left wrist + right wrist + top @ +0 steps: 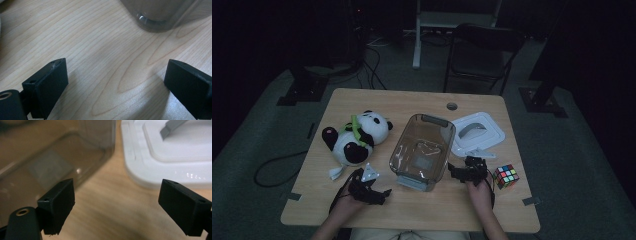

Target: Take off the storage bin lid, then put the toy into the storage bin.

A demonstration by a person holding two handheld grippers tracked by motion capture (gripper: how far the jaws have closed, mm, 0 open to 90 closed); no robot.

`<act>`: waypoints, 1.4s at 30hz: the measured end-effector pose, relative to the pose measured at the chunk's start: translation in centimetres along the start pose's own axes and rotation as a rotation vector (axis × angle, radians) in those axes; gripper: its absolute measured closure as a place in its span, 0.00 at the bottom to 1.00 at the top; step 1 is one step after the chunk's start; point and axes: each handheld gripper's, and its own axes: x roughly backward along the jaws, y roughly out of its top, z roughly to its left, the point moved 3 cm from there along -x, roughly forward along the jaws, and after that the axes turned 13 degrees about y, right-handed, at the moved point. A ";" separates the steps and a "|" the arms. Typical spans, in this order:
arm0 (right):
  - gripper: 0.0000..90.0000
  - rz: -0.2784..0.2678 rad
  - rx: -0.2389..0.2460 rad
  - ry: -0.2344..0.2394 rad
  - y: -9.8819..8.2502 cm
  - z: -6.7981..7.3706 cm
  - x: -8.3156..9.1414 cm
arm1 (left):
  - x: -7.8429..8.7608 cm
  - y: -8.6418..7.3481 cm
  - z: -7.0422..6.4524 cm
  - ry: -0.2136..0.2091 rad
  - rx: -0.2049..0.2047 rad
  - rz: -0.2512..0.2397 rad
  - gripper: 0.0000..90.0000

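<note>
A clear smoky plastic bin stands empty at the middle of the wooden table. Its white lid with a grey handle lies just right of it. A panda plush toy lies to the bin's left. A colourful puzzle cube rests near the right front. My left gripper is open, low over bare wood in front of the bin's near corner. My right gripper is open, between the bin wall and the lid, with nothing between its jaws.
A dark folding chair and a white stand are beyond the far edge of the table. Cables trail on the grey floor at the left. A round cable hole sits in the tabletop near the back.
</note>
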 end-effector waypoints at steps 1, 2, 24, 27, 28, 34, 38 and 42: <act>0.15 0.006 0.005 -0.001 -0.3 0.0 -0.1 | 0.0 0.0 0.0 -0.001 -0.002 0.001 0.07; 0.15 0.013 0.005 0.009 -0.5 0.0 -0.1 | 0.0 0.0 0.0 -0.001 -0.002 0.003 0.07; 0.14 0.082 0.070 0.013 -3.8 1.5 0.8 | 0.1 -0.3 -0.1 -0.026 -0.024 -0.019 0.07; 0.14 0.099 0.094 -0.010 -3.7 1.6 0.6 | 0.1 -0.3 -0.1 -0.027 -0.025 -0.019 0.07; 0.14 0.102 0.097 -0.016 -3.7 1.7 0.5 | 0.1 -0.3 -0.1 -0.026 -0.025 -0.019 0.07; 0.14 0.113 0.112 -0.035 -3.8 1.8 0.4 | 0.2 -0.3 -0.1 -0.025 -0.023 -0.019 0.07; 0.14 0.112 0.110 -0.037 -3.8 1.8 0.4 | 0.2 -0.3 -0.2 -0.027 -0.024 -0.019 0.07; 0.14 0.111 0.109 -0.037 -3.8 1.8 0.4 | 0.3 -0.3 -0.3 -0.033 -0.033 -0.018 0.07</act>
